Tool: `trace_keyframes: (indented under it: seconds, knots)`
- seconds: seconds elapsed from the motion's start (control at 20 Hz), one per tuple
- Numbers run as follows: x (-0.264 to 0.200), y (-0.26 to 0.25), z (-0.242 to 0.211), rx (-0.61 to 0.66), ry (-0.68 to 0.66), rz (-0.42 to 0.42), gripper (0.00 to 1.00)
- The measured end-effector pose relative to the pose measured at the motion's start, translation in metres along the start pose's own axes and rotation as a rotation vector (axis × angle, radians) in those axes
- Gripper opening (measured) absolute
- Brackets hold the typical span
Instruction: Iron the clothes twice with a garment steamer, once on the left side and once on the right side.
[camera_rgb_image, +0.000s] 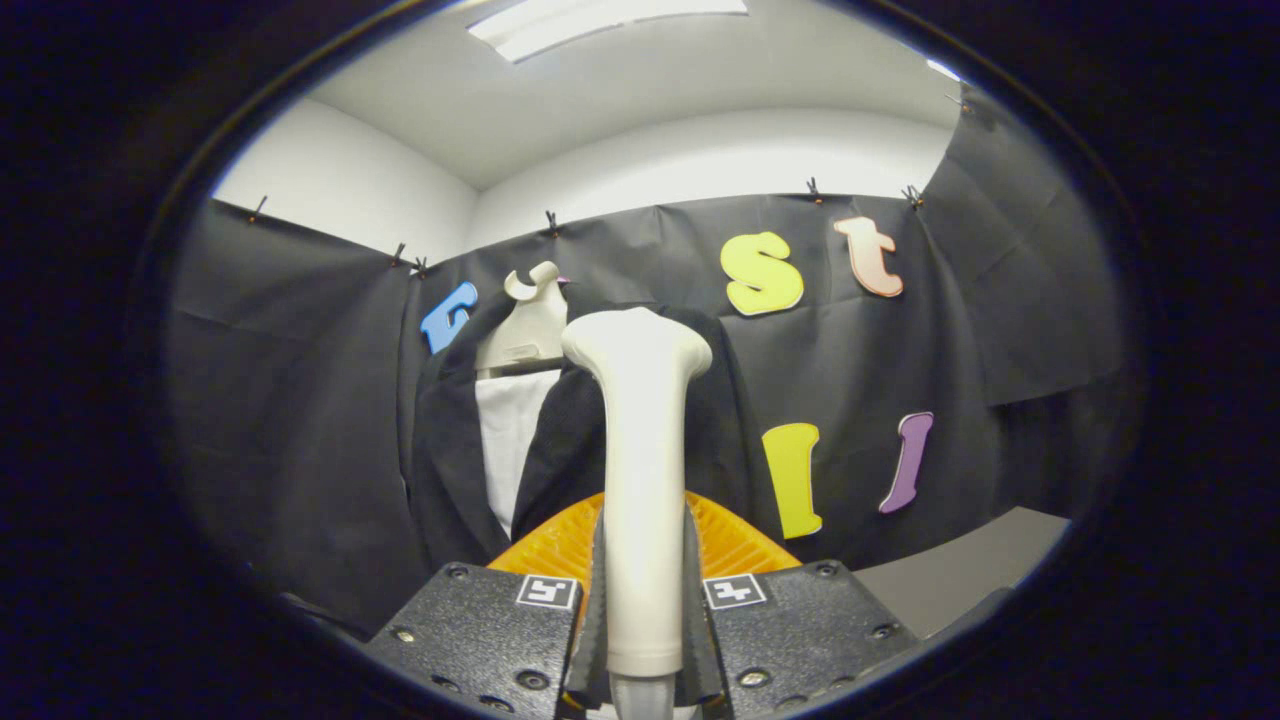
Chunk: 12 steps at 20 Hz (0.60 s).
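The gripper (645, 600) is clenched on the garment steamer (640, 480): both fingers press on the lower part of its cream handle, one on each side, w/ the handle standing upright between them. Each finger body carries a small square marker tag on top, left and right of the handle. The steamer's handle widens toward the top into a flared, rounded head (637, 345), which sits well beyond the fingertips. At the bottom of the handle, between the finger bases, a greyish hose or neck piece starts; can't tell more, it's cut off.

Just behind the fingers and the handle shows an orange ribbed part (735, 540), fanning out on both sides of the handle; which thing it belongs to isn't clear.

Beyond the steamer head hang the clothes: a dark jacket (450, 440) over a white shirt (508, 430), both on a cream hanger form (528, 325) w/ a hook at its top. The steamer head is in front of the jacket's right half as seen here, covering part of it; whether it touches the fabric can't be told. The white shirt strip shows just left of the handle.

Behind the clothes runs the black cloth wall (300, 400), pinned w/ small clips along its top edge. Above it, white wall and ceiling w/ a light panel (600, 20). Lower right, a grey surface (960, 570).
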<state>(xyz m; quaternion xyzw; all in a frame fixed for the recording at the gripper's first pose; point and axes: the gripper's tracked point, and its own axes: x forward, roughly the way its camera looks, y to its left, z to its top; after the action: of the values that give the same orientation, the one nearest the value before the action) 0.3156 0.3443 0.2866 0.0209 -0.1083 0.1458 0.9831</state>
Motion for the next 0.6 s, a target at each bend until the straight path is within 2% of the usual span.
trace_keyframes:
  seconds: [0.25,0.6]
  knots:
    - [0.026,0.000,-0.008,-0.041,-0.002,-0.016,0.33]
    - [0.014,0.004,-0.021,-0.064,-0.005,-0.016,0.33]
